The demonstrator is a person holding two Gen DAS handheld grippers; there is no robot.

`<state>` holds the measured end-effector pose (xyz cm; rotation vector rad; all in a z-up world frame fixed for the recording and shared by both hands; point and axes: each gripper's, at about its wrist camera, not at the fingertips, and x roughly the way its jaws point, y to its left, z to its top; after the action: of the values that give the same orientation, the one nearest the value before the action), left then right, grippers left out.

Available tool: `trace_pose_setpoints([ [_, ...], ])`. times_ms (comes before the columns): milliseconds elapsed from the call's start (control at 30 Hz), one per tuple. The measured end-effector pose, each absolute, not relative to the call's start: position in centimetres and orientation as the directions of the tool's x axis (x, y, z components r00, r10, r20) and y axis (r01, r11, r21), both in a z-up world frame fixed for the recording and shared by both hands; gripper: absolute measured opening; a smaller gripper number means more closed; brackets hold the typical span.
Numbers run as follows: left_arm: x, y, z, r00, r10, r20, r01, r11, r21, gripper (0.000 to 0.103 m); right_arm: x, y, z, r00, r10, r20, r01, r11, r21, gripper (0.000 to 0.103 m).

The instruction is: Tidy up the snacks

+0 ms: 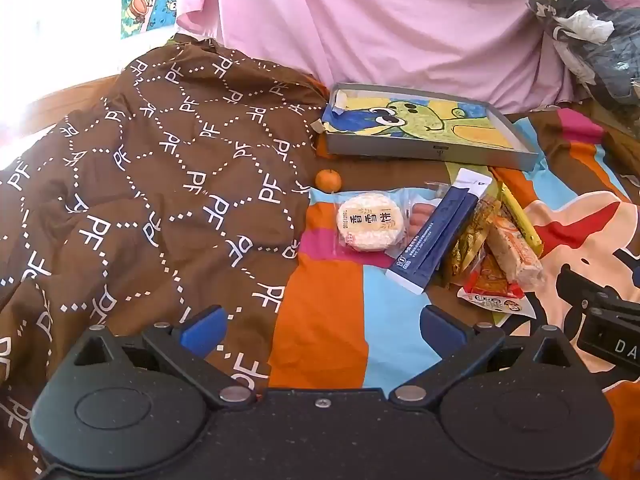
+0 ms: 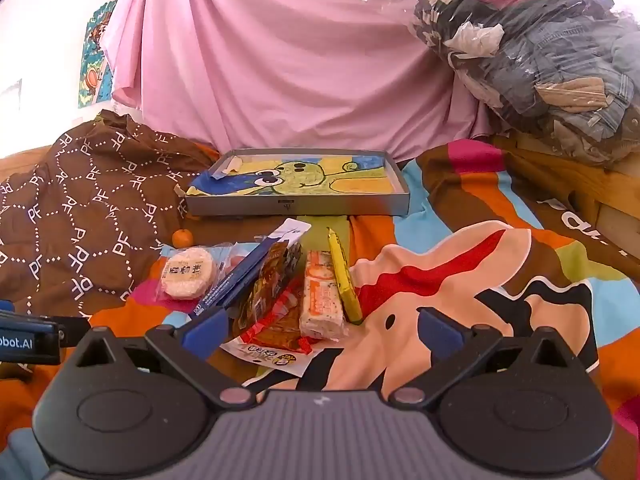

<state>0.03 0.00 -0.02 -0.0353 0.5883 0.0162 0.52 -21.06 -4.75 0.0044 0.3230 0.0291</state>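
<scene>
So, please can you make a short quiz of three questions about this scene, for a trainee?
1. True or false: the grey tray already holds snacks.
2. What lies nearest the brown quilt? A) yellow stick B) small orange fruit C) red packet
3. Fill in: the fingers of both grippers, left and right, are ___.

Key: 1 false, only a cartoon picture lines it; 2 B; 3 open, holding nothing.

Brown dotted-lattice quilt — pink sheet — navy packet.
</scene>
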Motion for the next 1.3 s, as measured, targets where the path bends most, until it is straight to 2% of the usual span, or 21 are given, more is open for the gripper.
trace_pose_setpoints([
  [1300,-0.12,-0.16,0.12,0.835,0.007,-0.551,-0.026,0.999,-0.026,0.102,0.59,-20.91,-4.85,0.950,0.028,-0.310,-0.029,1.000,0.003,0.103],
])
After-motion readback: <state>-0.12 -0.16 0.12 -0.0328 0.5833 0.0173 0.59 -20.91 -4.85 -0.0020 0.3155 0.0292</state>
